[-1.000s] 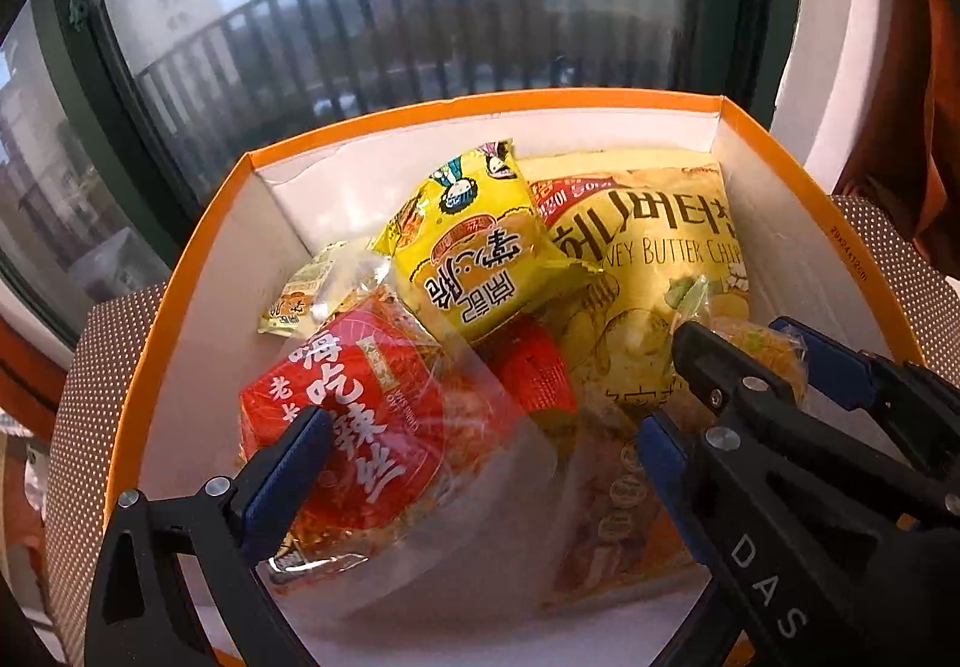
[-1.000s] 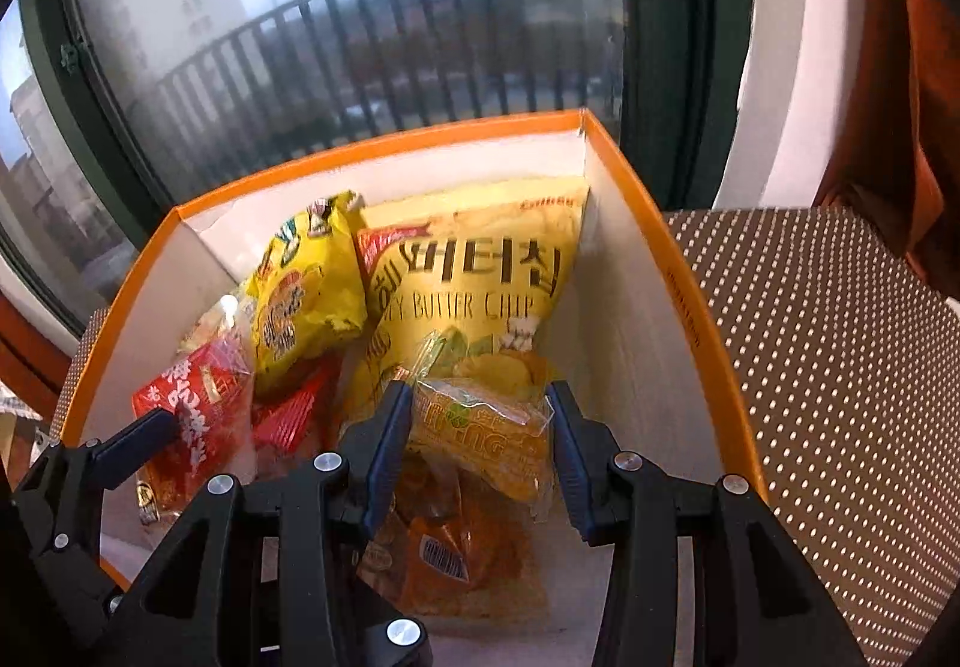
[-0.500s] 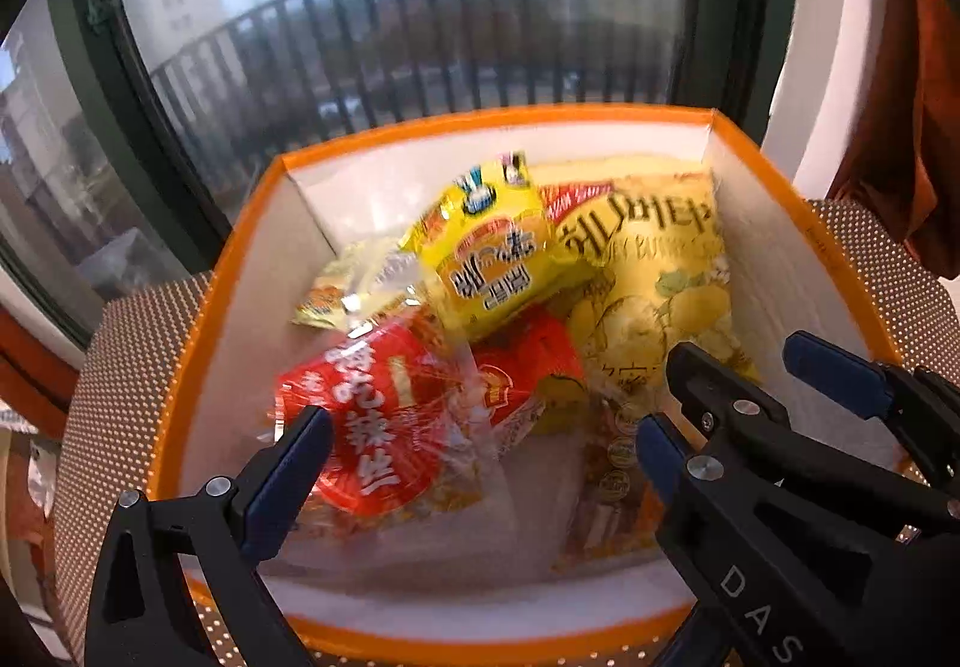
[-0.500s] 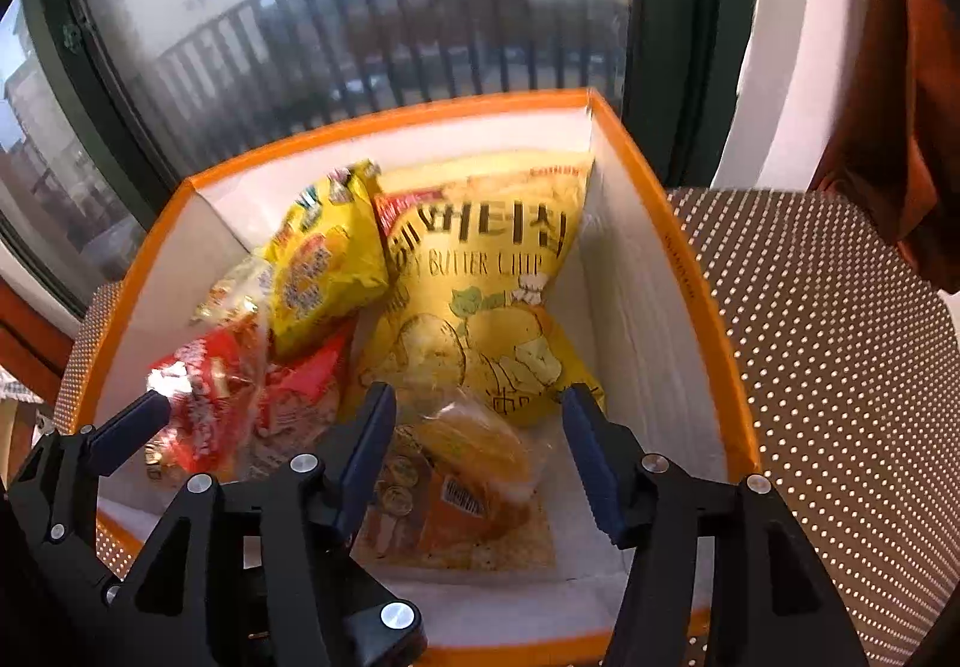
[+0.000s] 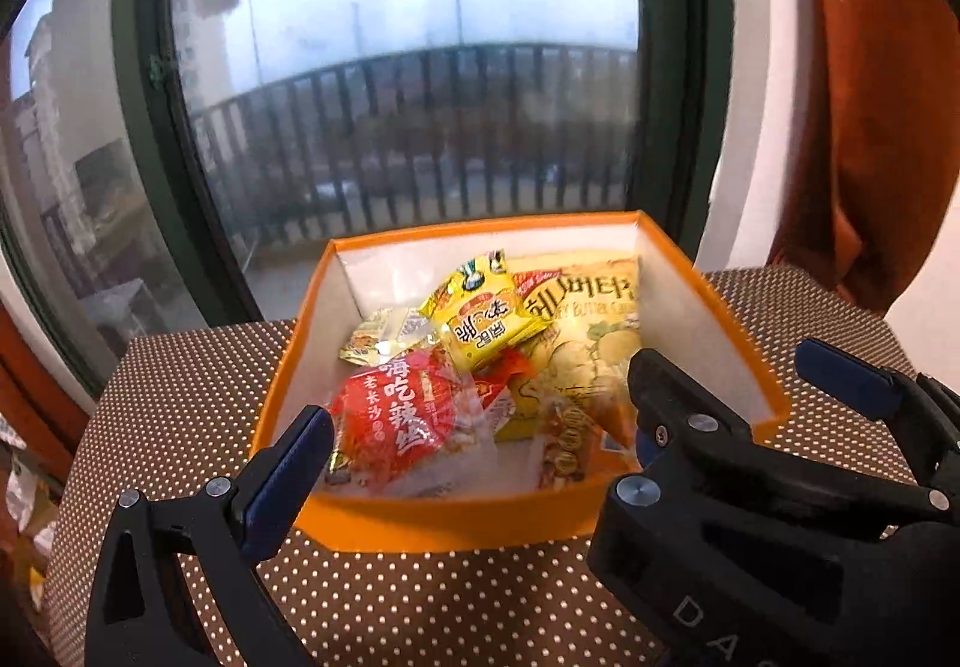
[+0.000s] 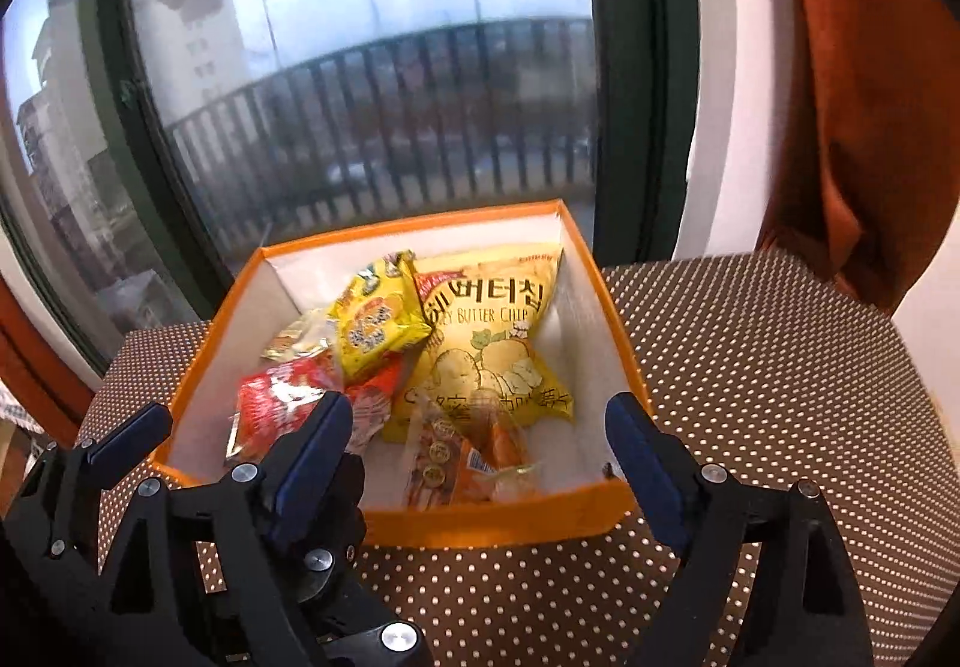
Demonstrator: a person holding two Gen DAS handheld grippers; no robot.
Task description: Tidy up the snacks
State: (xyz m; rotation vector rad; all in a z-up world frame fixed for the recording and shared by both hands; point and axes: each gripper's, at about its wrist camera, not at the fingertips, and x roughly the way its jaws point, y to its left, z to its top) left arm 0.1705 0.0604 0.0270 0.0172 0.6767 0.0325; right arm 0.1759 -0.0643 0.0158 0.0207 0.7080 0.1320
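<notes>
Snacks all sit in orange box on dotted tabletop; none visible outside. Right gripper fingers just opened wide, empty; left gripper wide, empty. Task looks approx done.

Glossy plastic snack bags; matt cardboard box; dotted tablecloth.

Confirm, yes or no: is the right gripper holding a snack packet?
No: the right gripper hangs with jaws open and empty before the orange cardboard box.
</notes>
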